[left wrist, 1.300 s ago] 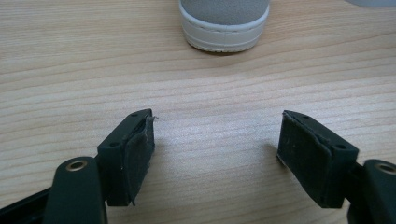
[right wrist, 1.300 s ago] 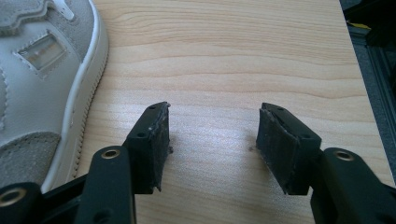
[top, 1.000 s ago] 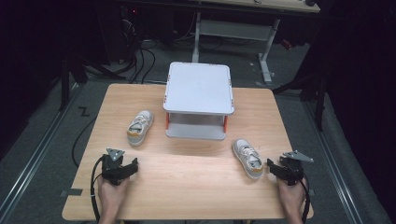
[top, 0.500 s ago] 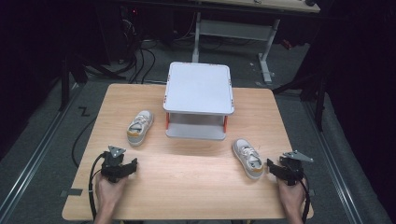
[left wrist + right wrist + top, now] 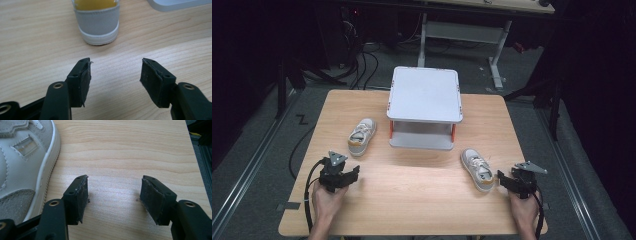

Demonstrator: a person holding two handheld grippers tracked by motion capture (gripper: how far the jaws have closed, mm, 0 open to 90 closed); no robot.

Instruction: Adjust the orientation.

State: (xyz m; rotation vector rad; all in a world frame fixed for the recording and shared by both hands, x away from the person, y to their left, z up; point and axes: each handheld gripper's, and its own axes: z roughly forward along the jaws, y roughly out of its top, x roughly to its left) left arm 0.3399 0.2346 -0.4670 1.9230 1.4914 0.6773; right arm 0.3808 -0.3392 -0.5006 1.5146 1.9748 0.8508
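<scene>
Plainly, each shoe's heel lies just ahead of its nearer gripper, left (image 5: 343, 173) and right (image 5: 512, 181), fingers apart, gripping nothing.

Left claw (image 5: 115, 75) low over the wooden table (image 5: 30, 45), jaws spread apart with nothing between, grey-heeled shoe (image 5: 98, 23) with yellow lining at 12 o'clock, white shelf base (image 5: 177, 3) at 1 o'clock

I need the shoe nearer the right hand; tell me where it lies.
In the high view, the white low-top sneaker lies on the wooden table's right side, between the white two-tier rack and the right hand-held gripper.
</scene>
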